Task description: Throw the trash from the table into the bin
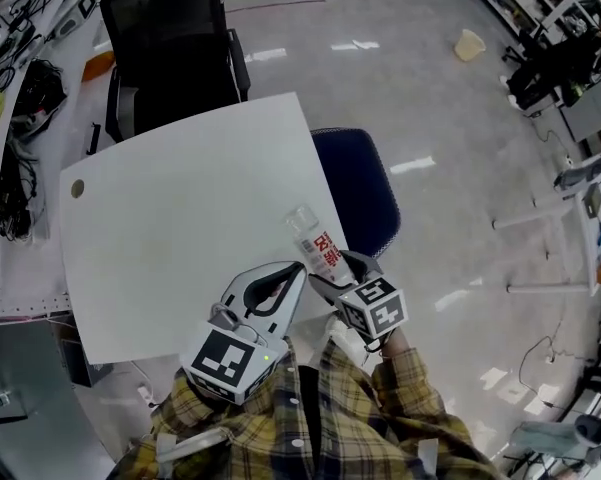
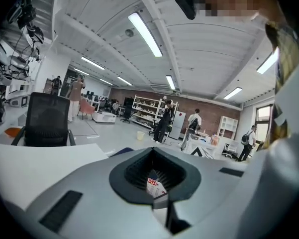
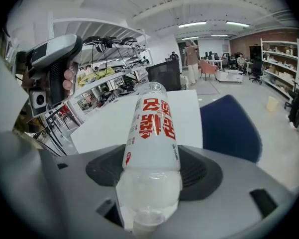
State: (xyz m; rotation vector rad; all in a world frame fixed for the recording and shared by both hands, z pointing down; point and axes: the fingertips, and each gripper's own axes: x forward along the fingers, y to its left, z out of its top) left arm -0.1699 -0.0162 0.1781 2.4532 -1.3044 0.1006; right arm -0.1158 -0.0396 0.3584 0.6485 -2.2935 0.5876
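A clear plastic bottle (image 1: 315, 243) with a white label and red print is held over the table's right edge, and my right gripper (image 1: 340, 274) is shut on it. In the right gripper view the bottle (image 3: 151, 133) sticks out between the jaws, its base pointing away. My left gripper (image 1: 295, 268) sits just left of the bottle, its tips together and nothing between them. A bit of the label (image 2: 155, 185) shows through the hollow of its jaws. A small pale-yellow bin (image 1: 469, 44) stands far off on the floor.
The white table (image 1: 180, 228) has a bare top. A black office chair (image 1: 170, 38) stands behind it and a blue chair (image 1: 360, 188) at its right side. A cluttered desk with cables (image 1: 20, 118) lies to the left. Several people stand by shelves (image 2: 164, 121).
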